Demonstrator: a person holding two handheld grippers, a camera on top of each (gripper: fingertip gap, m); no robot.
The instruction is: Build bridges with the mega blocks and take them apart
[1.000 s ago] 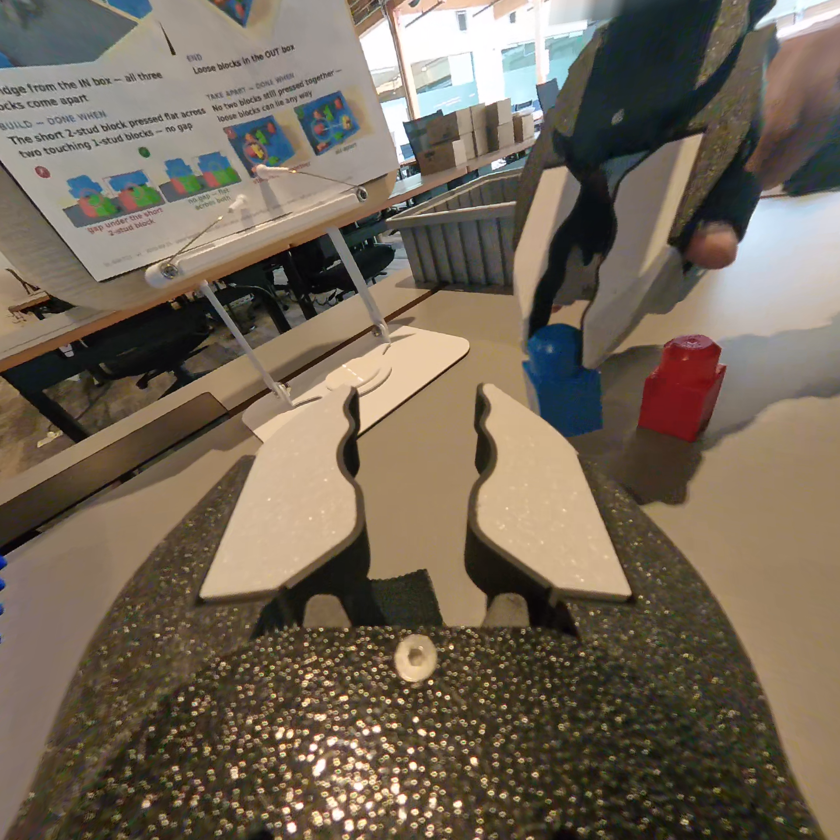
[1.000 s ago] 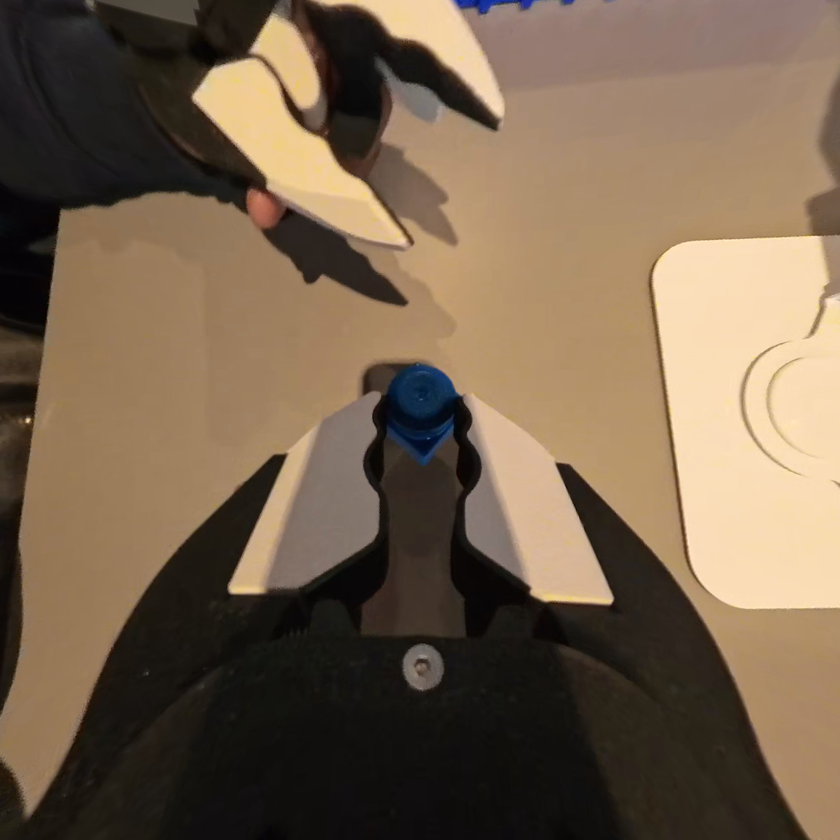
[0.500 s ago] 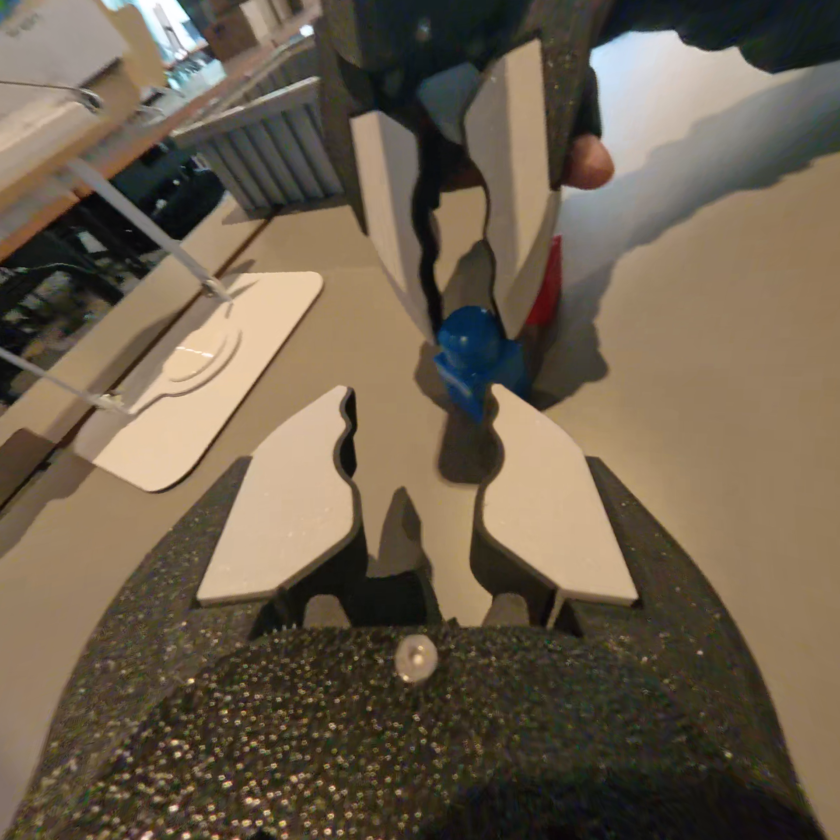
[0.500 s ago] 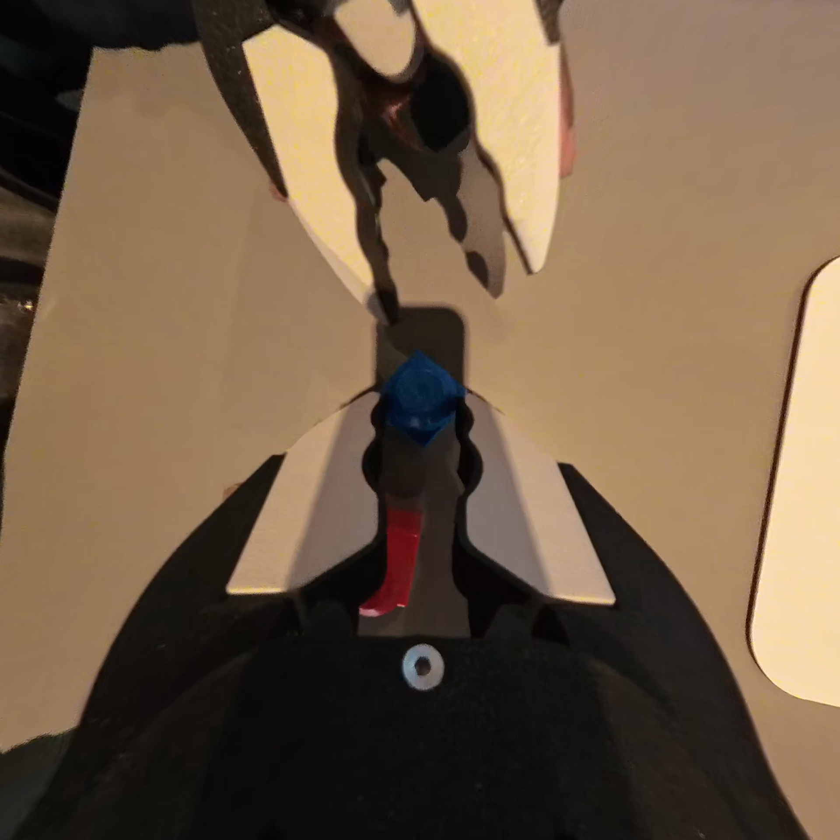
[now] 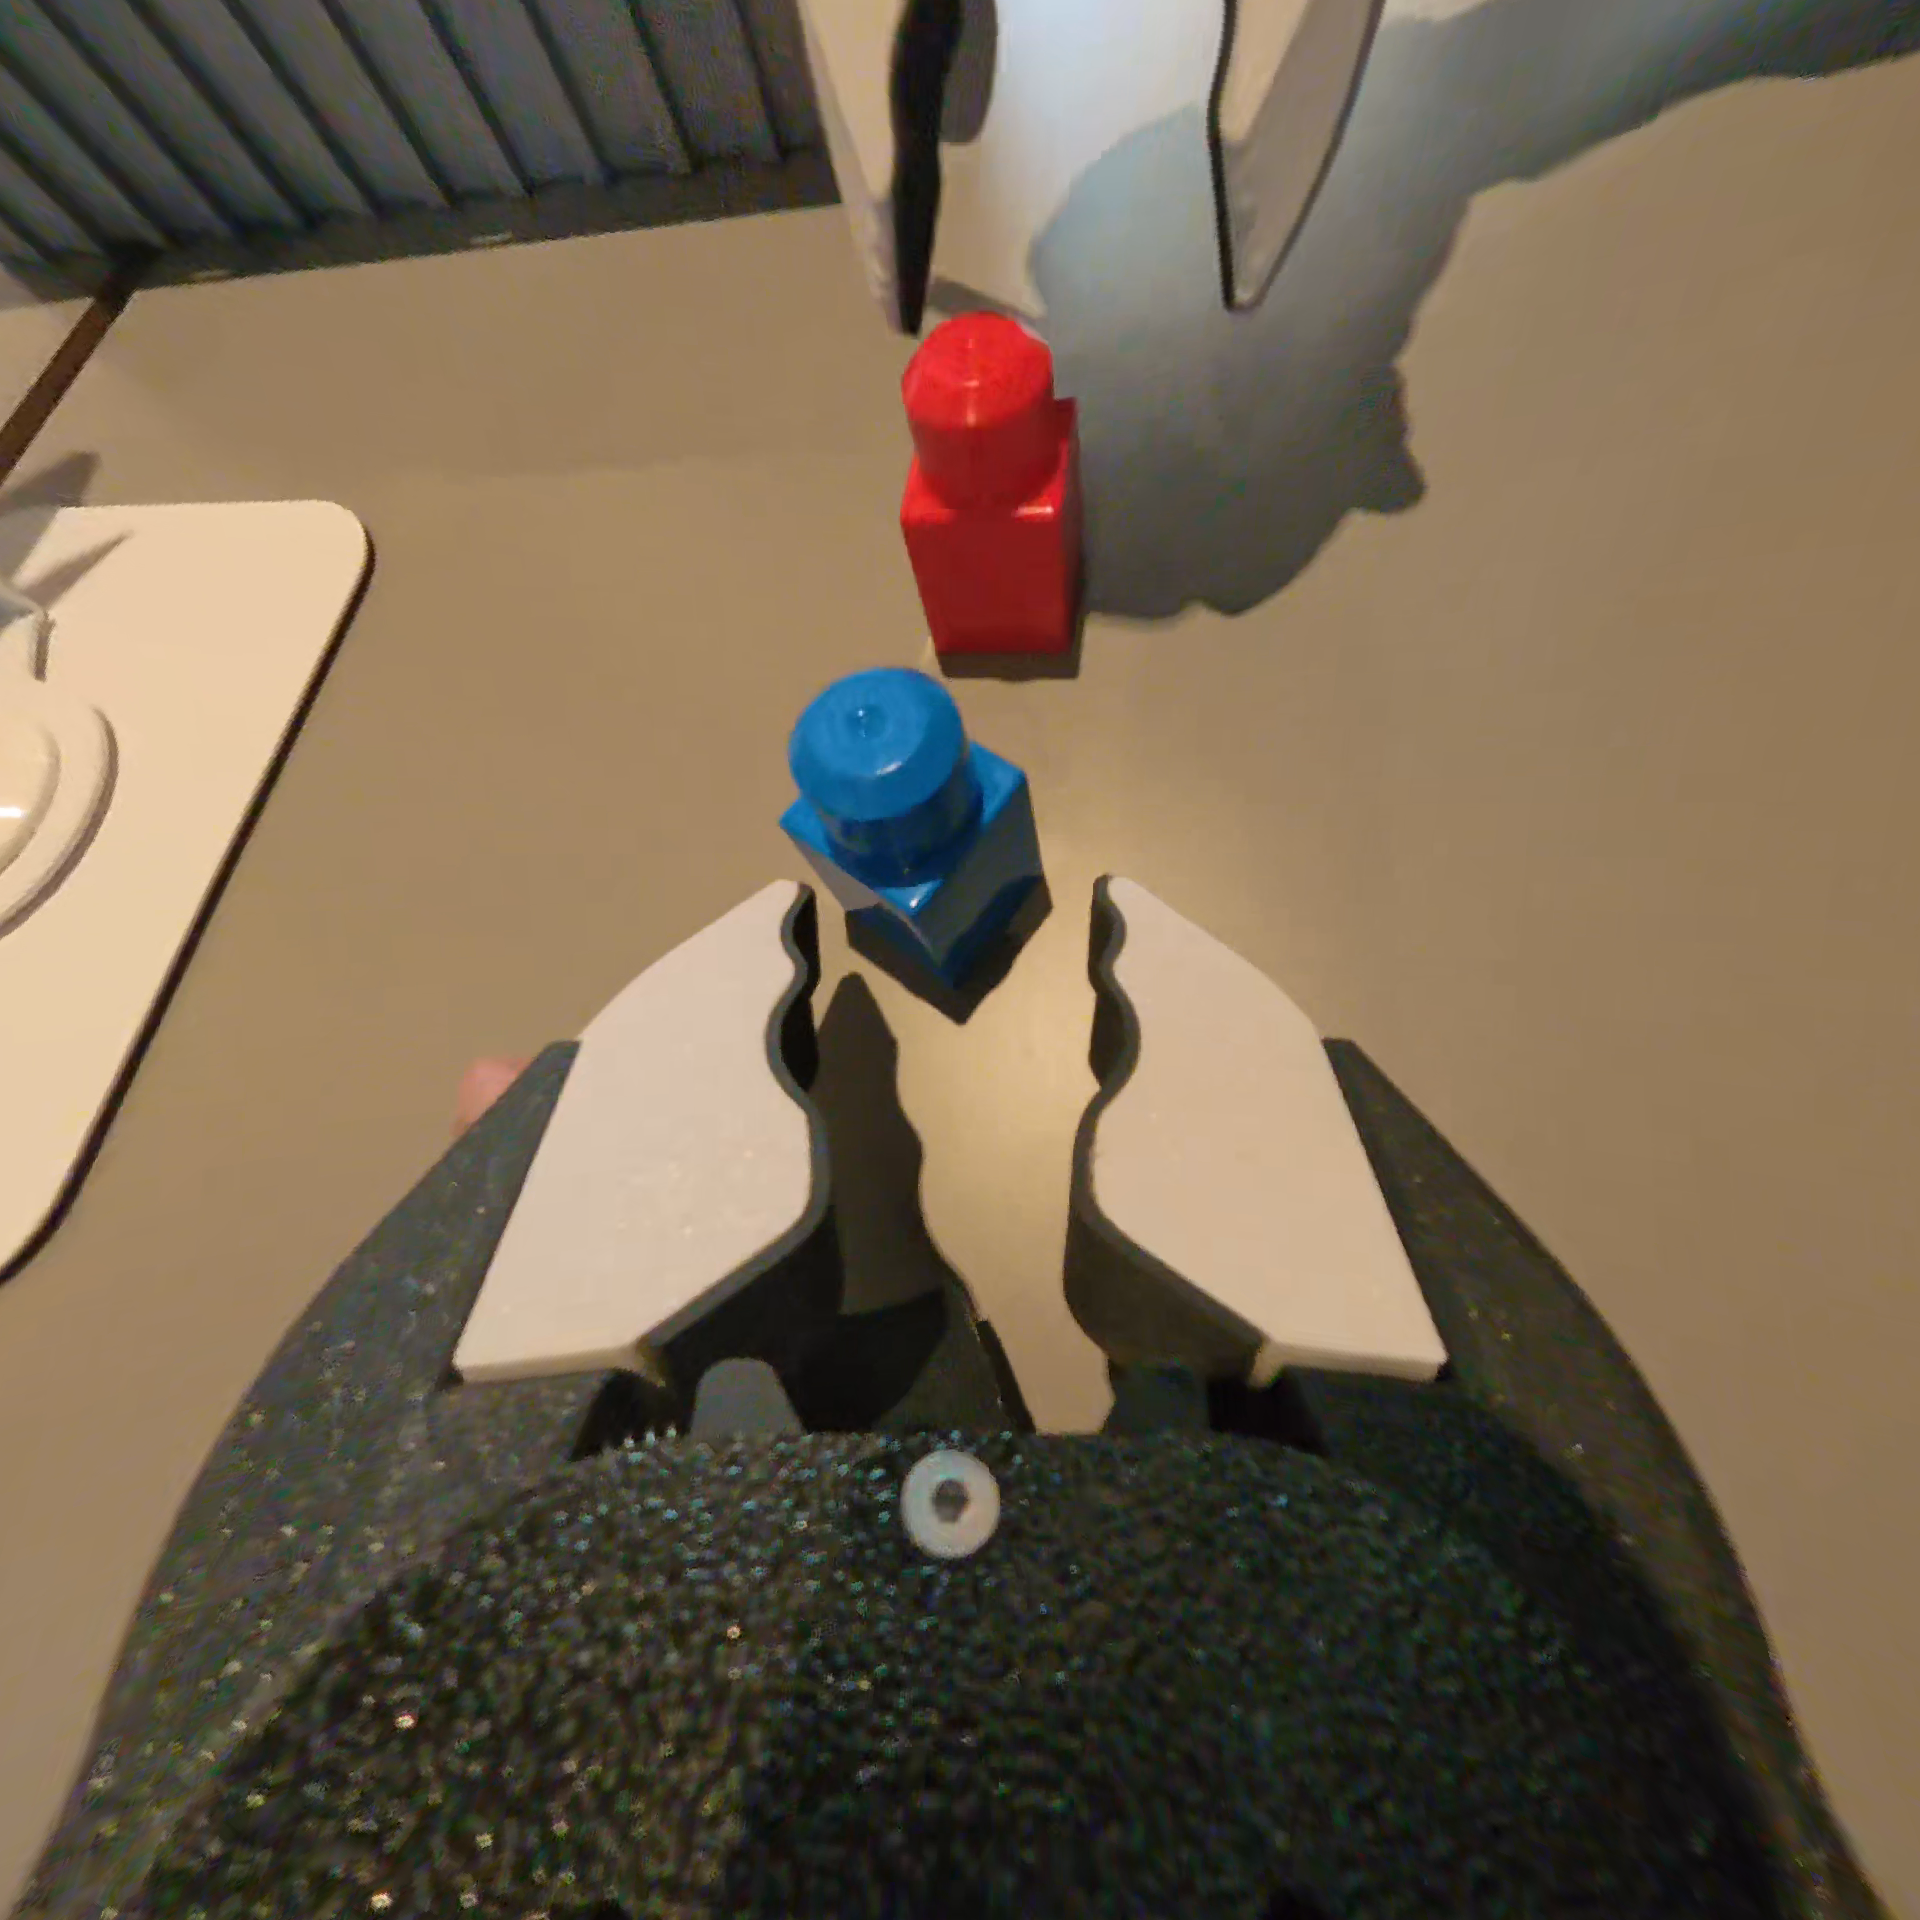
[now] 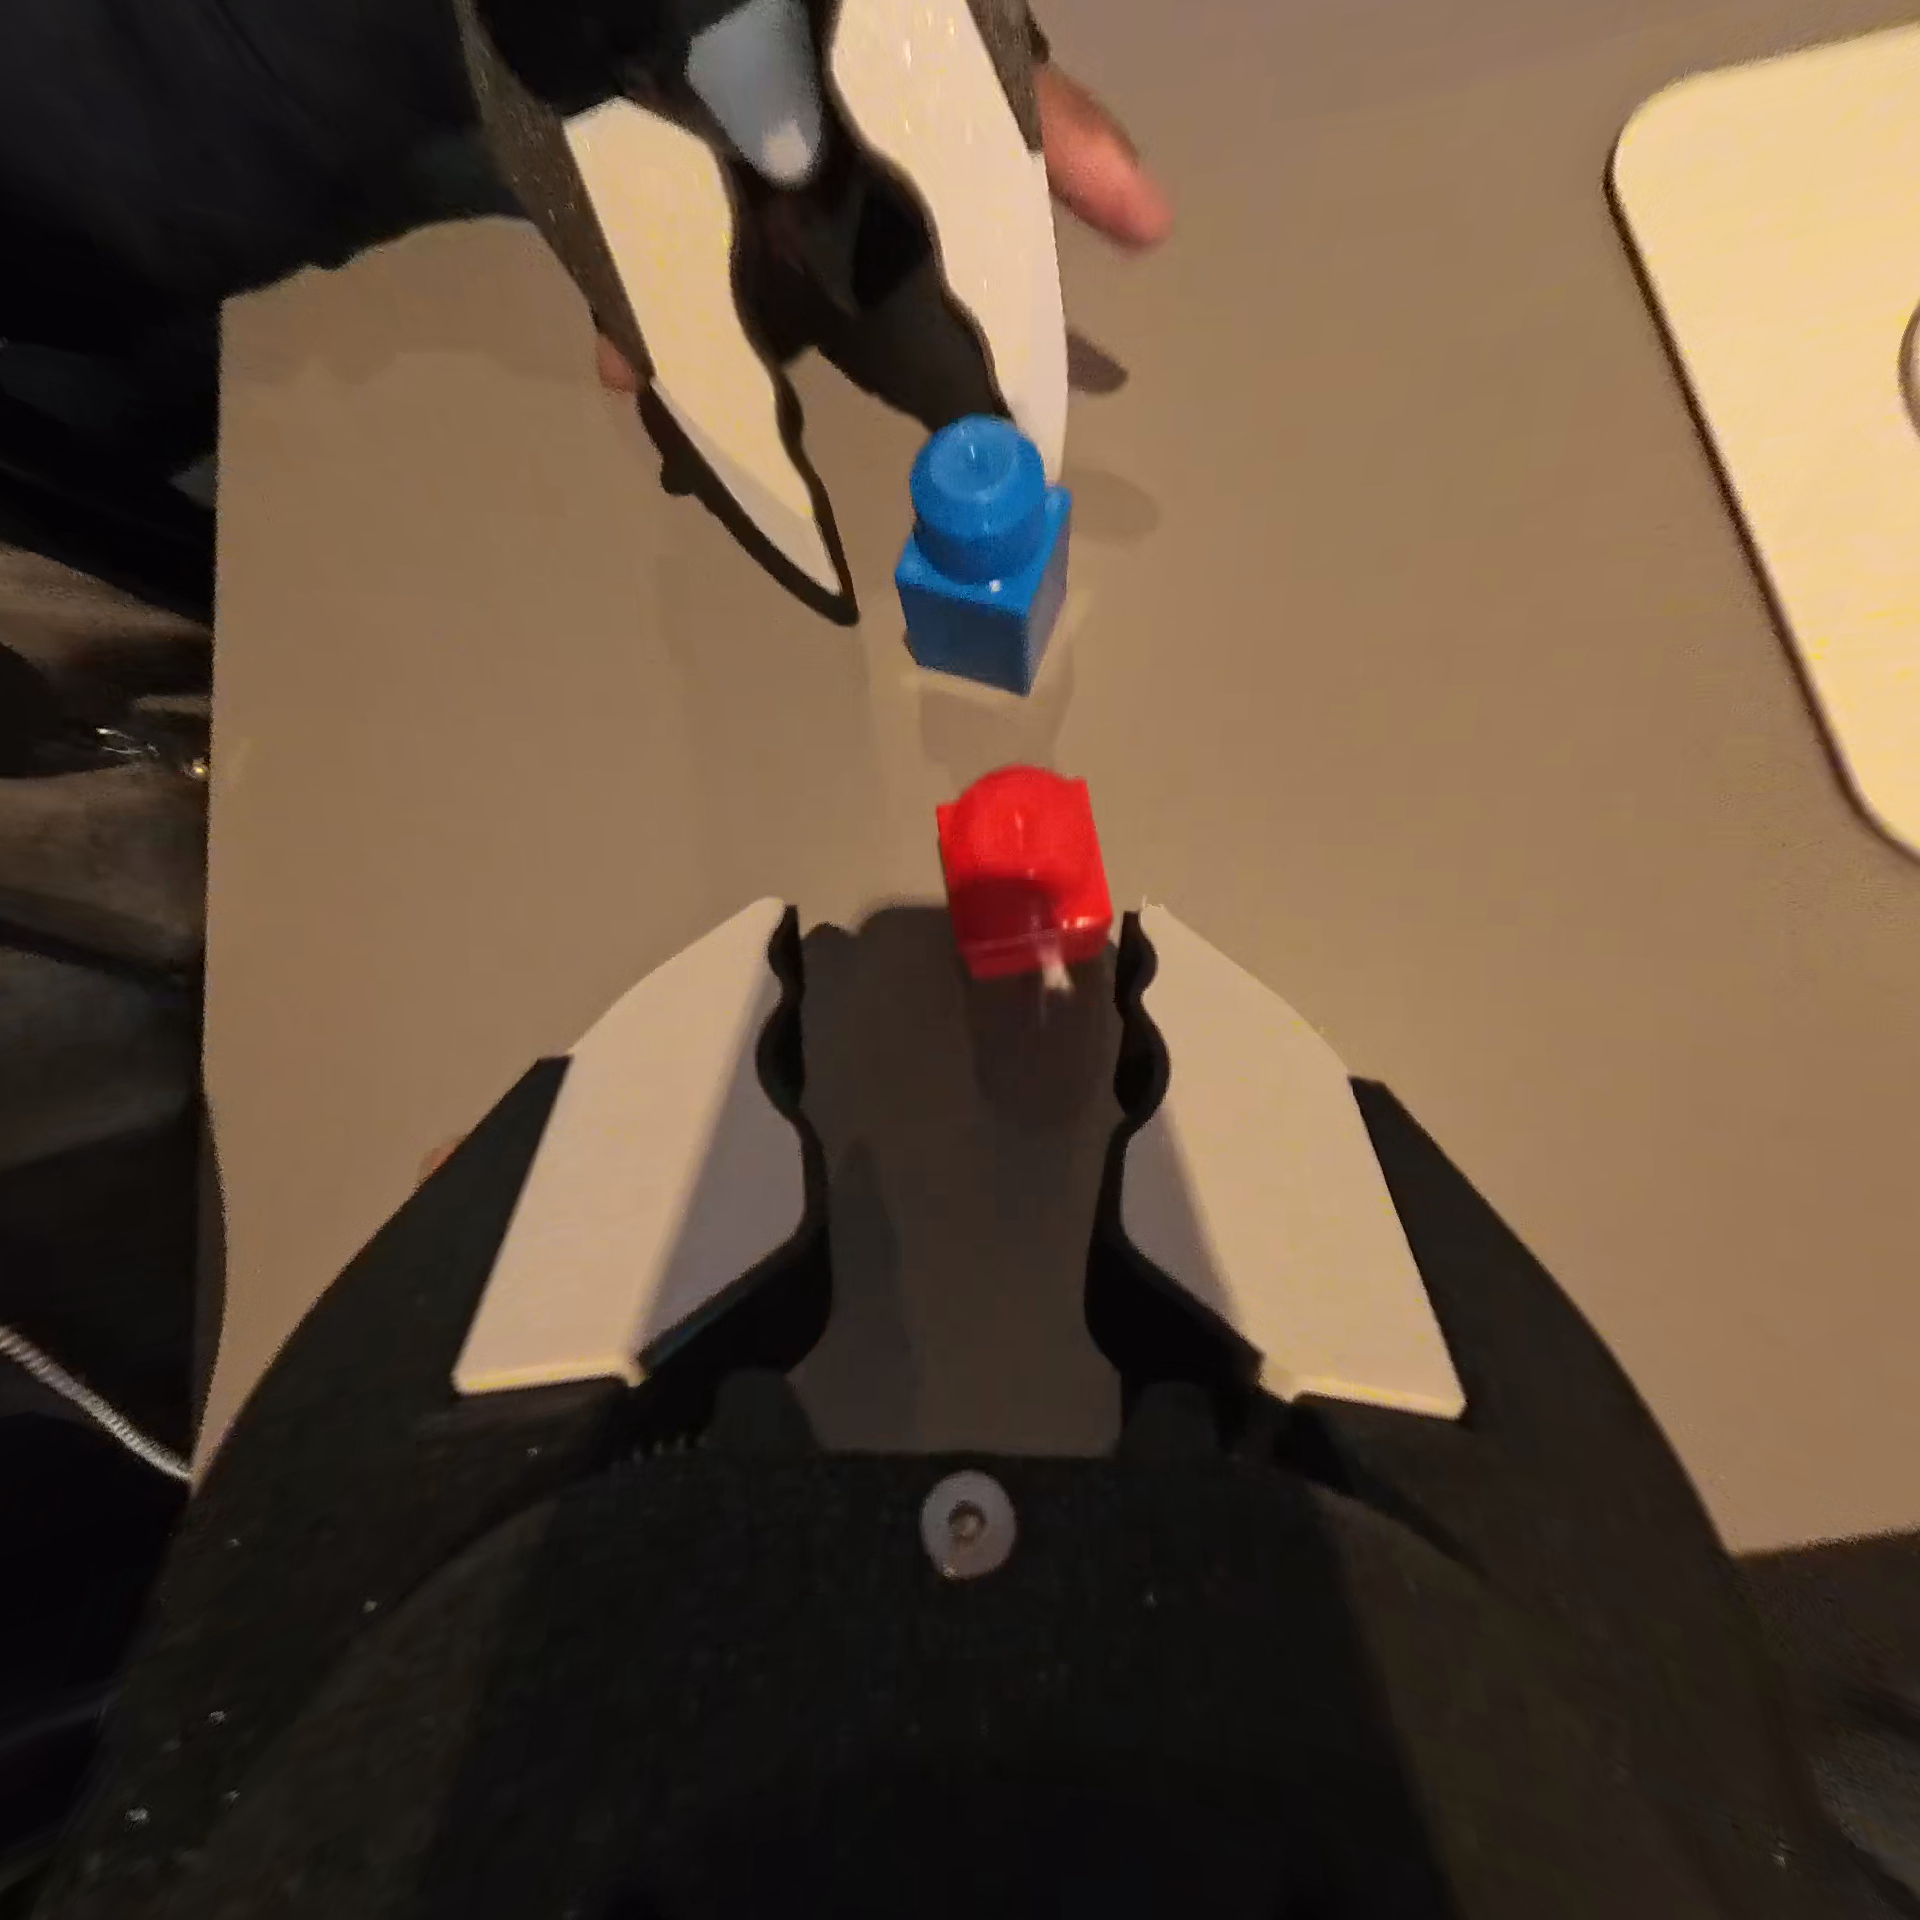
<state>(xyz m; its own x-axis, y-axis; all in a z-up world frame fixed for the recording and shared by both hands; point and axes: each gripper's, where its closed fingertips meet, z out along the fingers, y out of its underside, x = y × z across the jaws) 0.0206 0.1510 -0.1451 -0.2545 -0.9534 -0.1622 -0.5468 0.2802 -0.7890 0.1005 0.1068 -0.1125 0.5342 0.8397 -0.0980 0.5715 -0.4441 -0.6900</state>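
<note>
Left wrist view: left gripper (image 5: 951, 914) jaws spread, holding nothing. Blue one-stud block (image 5: 914, 831) stands on the tan table (image 5: 1558, 831) just beyond the fingertips, at 12 o'clock, turned corner-on to the jaws. Red one-stud block (image 5: 987, 499) farther out at 12, near the blue one but apart from it. Right gripper (image 5: 1070, 301) enters from the top edge, fingers parted, empty. White stand base (image 5: 177, 748) at 9 o'clock; ribbed grey bin (image 5: 416, 104) at 11.

Right wrist view: right gripper (image 6: 961, 914) released, empty. Red block (image 6: 1023, 873) close against its right fingertip; contact unclear through blur. Blue block (image 6: 982, 561) beyond, at 12, between the left gripper's (image 6: 940, 520) parted fingers.

Judgement: blocks look light, rigid, smooth plastic, likely to slide or twist if pinched across corners. Grip two flat opposite body faces, below the stud.
</note>
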